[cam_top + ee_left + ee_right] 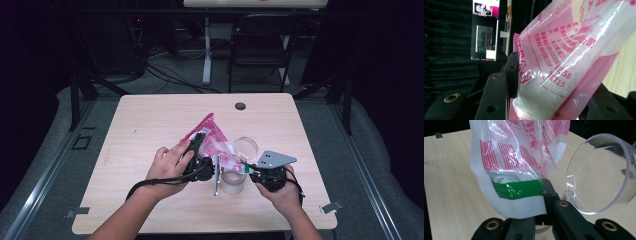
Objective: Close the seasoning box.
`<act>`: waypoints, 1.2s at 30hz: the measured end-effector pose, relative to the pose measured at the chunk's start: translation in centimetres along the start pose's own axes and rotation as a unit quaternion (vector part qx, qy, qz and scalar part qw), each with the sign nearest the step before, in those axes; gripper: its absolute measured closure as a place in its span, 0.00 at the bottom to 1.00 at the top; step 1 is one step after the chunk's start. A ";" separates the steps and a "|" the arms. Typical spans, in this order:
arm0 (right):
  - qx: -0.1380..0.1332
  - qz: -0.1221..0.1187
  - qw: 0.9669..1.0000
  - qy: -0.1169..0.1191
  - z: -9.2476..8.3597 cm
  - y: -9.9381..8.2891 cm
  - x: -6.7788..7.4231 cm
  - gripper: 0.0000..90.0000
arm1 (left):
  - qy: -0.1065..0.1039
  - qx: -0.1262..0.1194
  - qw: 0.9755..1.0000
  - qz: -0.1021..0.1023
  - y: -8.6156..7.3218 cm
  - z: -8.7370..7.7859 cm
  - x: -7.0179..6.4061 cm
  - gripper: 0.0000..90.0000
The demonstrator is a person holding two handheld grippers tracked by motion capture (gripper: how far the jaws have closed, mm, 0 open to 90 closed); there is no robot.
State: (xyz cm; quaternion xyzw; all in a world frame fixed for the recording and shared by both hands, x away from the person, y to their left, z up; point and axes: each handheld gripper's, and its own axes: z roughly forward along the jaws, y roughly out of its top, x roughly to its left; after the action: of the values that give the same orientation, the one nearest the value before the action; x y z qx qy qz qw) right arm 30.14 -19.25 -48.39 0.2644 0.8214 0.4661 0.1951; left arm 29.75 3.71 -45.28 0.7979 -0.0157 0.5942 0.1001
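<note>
A pink and white plastic bag (210, 134) with red print is held up over the middle of the table between both grippers. My left gripper (196, 150) is shut on the bag's full, bulging part (564, 57), one black jaw on each side of it. My right gripper (246, 169) is shut on the bag's thin white edge by a green stripe (516, 188); its jaws meet around that edge, and the bag (511, 165) hangs crumpled above them. A hand holds each gripper.
A clear plastic cup (246, 147) lies on its side just behind the right gripper, its rim (599, 172) close to the jaws. A second clear cup (232, 182) stands between the two hands. A folding chair (260, 45) stands beyond the wooden table (150, 120).
</note>
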 end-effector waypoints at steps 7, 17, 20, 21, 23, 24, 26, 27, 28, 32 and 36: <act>0.000 0.000 1.000 -0.001 0.0 0.0 0.0 1.00 | 0.000 0.000 1.000 0.000 0.0 0.0 0.0 0.67; -0.001 0.000 1.000 -0.001 0.0 0.0 0.0 1.00 | -0.004 0.002 1.000 -0.001 0.0 0.0 -0.2 0.67; -0.001 0.000 1.000 -0.002 0.0 0.0 0.0 1.00 | -0.004 0.001 1.000 -0.002 -0.1 0.1 -0.2 0.67; -0.001 0.000 1.000 -0.002 0.0 0.0 0.0 1.00 | -0.004 0.001 1.000 -0.002 -0.1 0.1 -0.2 0.67; -0.002 0.000 1.000 -0.002 -0.1 0.0 0.0 1.00 | -0.004 0.001 1.000 -0.002 -0.1 0.0 -0.3 0.67; -0.002 0.000 1.000 -0.002 -0.1 0.0 0.0 1.00 | -0.005 0.002 1.000 -0.002 -0.1 0.1 -0.3 0.67; -0.001 0.000 1.000 -0.002 -0.1 0.0 -0.1 1.00 | -0.004 0.002 1.000 -0.003 -0.1 0.1 -0.3 0.67; -0.001 0.000 1.000 -0.002 -0.1 0.0 0.0 1.00 | -0.005 0.001 1.000 -0.003 -0.1 0.1 -0.3 0.67; -0.002 0.000 1.000 -0.003 -0.2 0.0 -0.1 1.00 | -0.005 0.002 1.000 -0.003 -0.1 0.1 -0.3 0.67; -0.003 -0.001 1.000 -0.005 -0.2 0.1 0.0 1.00 | -0.007 0.003 1.000 -0.007 -0.1 0.1 -0.4 0.67; -0.002 -0.003 1.000 -0.006 -0.2 0.1 0.0 1.00 | -0.006 0.004 1.000 -0.009 -0.1 0.1 -0.5 0.67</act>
State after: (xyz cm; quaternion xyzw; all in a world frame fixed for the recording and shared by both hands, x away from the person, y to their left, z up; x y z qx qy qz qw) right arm 30.06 -19.33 -48.20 0.2639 0.8200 0.4659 0.2021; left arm 29.69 3.80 -45.77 0.8022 -0.0071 0.5882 0.1019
